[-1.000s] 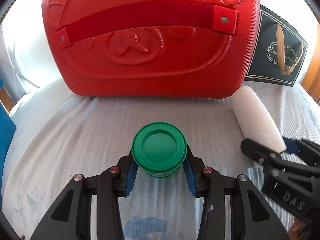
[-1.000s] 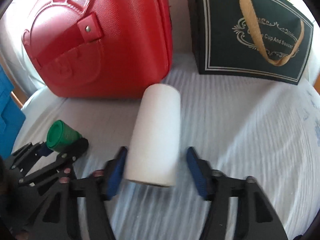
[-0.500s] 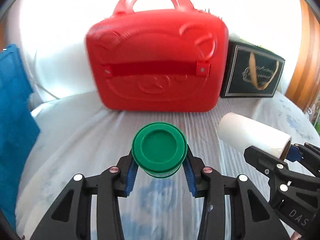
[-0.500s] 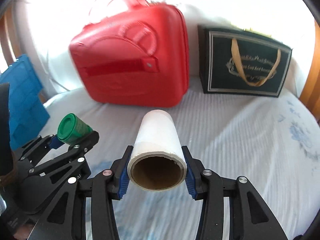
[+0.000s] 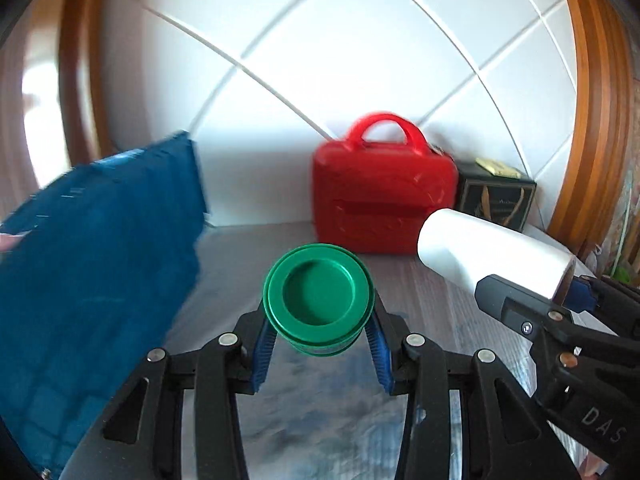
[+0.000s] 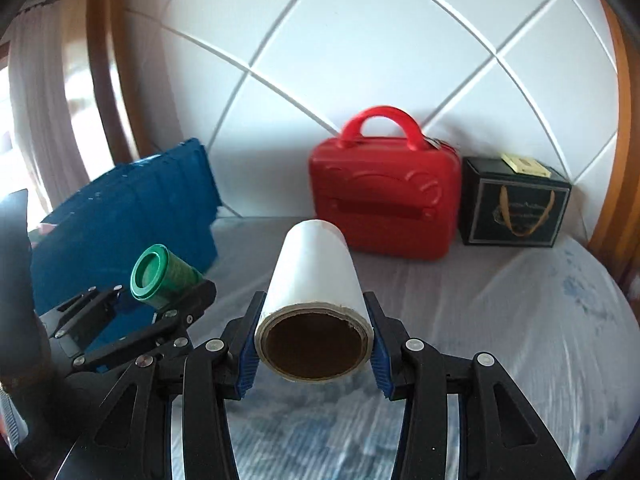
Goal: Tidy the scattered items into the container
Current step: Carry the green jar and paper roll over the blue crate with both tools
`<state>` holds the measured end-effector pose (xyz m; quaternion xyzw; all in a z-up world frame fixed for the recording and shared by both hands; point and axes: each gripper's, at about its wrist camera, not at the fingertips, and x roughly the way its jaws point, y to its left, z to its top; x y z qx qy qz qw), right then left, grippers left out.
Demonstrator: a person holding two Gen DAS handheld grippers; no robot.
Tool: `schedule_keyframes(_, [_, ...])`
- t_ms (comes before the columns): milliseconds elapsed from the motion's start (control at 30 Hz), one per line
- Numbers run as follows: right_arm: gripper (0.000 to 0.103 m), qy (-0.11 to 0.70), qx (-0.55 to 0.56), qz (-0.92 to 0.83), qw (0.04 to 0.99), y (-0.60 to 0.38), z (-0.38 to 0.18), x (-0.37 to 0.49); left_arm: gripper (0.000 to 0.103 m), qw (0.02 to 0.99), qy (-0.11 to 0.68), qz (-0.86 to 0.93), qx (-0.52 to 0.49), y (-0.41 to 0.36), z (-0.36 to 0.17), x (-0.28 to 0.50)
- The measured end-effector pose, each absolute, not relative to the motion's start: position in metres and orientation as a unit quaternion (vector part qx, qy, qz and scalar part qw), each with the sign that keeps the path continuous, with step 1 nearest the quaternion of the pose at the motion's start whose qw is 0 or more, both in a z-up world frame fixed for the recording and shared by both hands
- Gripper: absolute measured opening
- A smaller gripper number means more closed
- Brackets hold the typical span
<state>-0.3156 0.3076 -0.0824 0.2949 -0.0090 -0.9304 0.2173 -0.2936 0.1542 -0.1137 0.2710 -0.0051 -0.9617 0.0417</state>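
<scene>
Both pairs of jaws are clamped on their loads: the left gripper point(image 5: 319, 336) pinches one green canister point(image 5: 319, 298) between its blue pads, and the right gripper point(image 6: 313, 344) pinches one white roll point(image 6: 314, 276). Each lies with its long axis running away from its camera toward the red case point(image 6: 382, 204), tipped slightly upward. The canister shows a recessed round green lid; the roll shows a brown cardboard core. Left of the red case stands one blue container point(image 6: 124, 216); just right of it, one dark gift box point(image 6: 514, 208). Both loads hang above the pale bedsheet point(image 6: 500, 320), in front of the case.
</scene>
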Motion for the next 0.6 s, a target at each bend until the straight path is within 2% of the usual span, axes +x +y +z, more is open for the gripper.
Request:
schedule_keyframes(333, [0.045,0.012,0.237,-0.907,0.349,0.178,-0.004,-0.197,0.041,0.181,-0.011,-0.961,0.207,0.019,-0.022,-0.162])
schedule_keyframes(600, [0.045,0.022,0.214,-0.890,0.401,0.043,0.025,-0.149,0.041,0.239,-0.021,-0.950,0.198,-0.133,0.003,-0.117])
